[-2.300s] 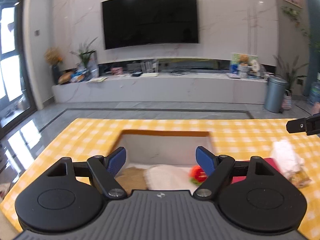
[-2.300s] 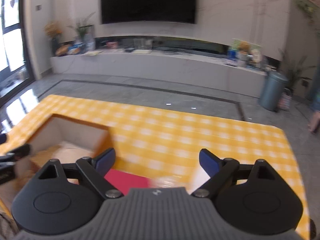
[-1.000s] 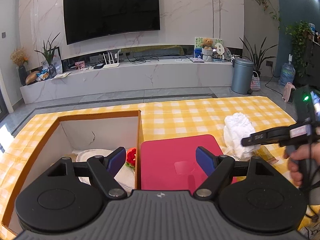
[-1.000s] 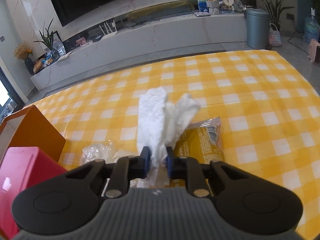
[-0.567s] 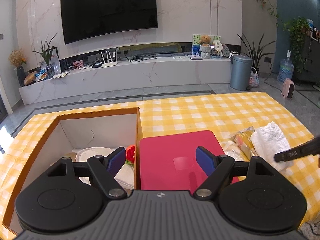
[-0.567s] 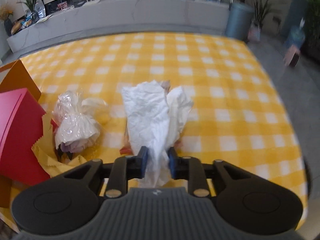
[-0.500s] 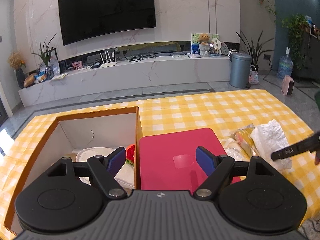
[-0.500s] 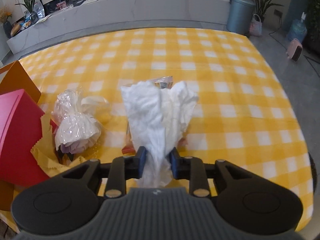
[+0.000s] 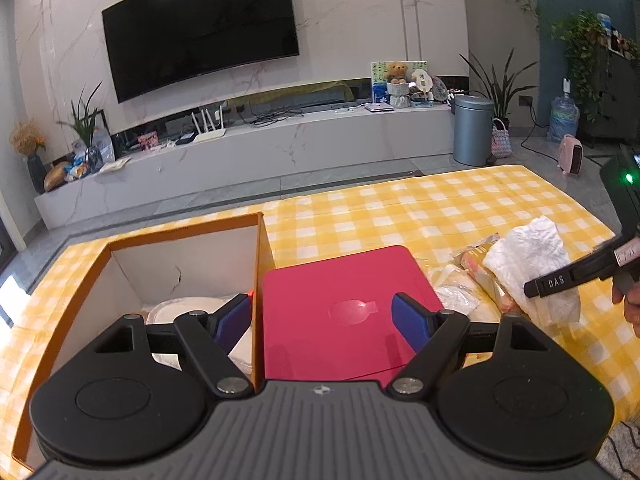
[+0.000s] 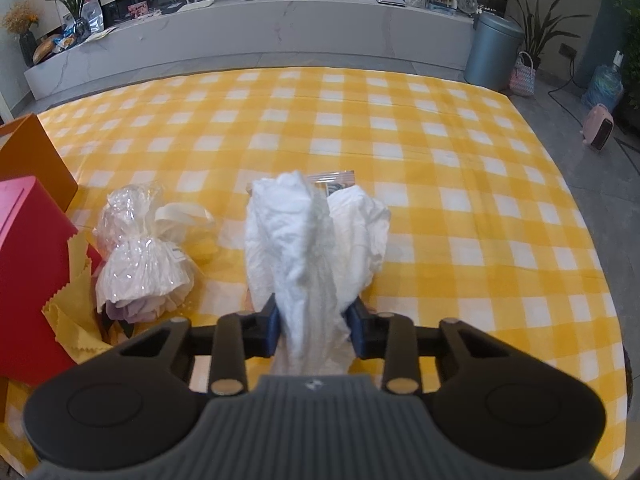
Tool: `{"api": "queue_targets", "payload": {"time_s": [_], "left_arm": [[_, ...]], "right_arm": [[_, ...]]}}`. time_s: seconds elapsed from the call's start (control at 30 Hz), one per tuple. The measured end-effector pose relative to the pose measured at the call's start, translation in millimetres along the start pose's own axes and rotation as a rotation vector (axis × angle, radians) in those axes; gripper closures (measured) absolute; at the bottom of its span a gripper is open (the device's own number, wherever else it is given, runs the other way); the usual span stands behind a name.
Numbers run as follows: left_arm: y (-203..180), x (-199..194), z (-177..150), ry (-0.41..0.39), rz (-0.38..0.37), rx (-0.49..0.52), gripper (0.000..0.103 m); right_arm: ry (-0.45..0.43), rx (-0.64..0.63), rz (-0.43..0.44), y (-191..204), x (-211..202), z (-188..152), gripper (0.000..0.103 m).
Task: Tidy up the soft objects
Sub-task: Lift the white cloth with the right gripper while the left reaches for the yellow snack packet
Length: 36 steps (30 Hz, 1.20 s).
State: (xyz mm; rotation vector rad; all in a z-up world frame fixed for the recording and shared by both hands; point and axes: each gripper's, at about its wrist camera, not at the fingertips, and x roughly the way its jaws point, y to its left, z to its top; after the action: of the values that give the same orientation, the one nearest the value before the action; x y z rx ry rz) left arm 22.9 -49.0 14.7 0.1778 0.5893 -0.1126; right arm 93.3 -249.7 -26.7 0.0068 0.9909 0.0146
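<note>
Two claws are sharing the work over the checked bench (image 10: 440,152). The right claw (image 10: 316,330) is pinching a crumpled white cloth (image 10: 312,240) low on its bunched end, its jaws closing on the fabric, so that the rest of the cloth is fanning away toward 12 o'clock and partly draping over a yellow packet (image 10: 334,179) beneath. Gripping the gathered end is likely meant to keep the loose folds together for a lift. At 9 o'clock from the cloth, a clear-wrapped bundle (image 10: 140,256) is lying on the bench beside a red lid (image 10: 28,280), well clear of the grip.

The left claw (image 9: 322,324) is hanging with its jaws apart and nothing between them, above the seam where the red lid (image 9: 344,304) is meeting the orange box (image 9: 184,228). White soft things (image 9: 188,308) are already lying inside the box, so it is probably the cloth's destination, at 9 o'clock from the cloth (image 9: 532,260). The left claw seems to be waiting there, perhaps to receive or tidy.
</note>
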Motion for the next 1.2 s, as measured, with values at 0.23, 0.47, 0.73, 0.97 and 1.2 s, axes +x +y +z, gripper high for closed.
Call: {"api": "queue_targets", "payload": {"time_s": [0.23, 0.47, 0.73, 0.97, 1.2], "left_arm": [[-20.6, 0.3, 17.5, 0.029, -0.061, 0.028, 0.01], [-66.8, 20.5, 41.2, 0.113, -0.176, 0.03, 0.01], [-156.5, 66.8, 53.9, 0.18, -0.231, 0.143, 0.01], [-198.0, 133.5, 56.4, 0.328, -0.18, 0.137, 0.01], [-198.5, 180.5, 57.6, 0.403, -0.049, 0.052, 0.01]], "right_arm": [[-0.024, 0.107, 0.022, -22.2, -24.8, 11.1, 0.085], [-0.151, 0.19, -0.024, -66.6, -66.8, 17.5, 0.086], [-0.201, 0.279, -0.116, -118.0, -75.8, 11.6, 0.085], [-0.232, 0.39, -0.083, -146.8, -83.1, 2.8, 0.085], [-0.242, 0.441, -0.05, -159.2, -83.2, -1.1, 0.085]]}}
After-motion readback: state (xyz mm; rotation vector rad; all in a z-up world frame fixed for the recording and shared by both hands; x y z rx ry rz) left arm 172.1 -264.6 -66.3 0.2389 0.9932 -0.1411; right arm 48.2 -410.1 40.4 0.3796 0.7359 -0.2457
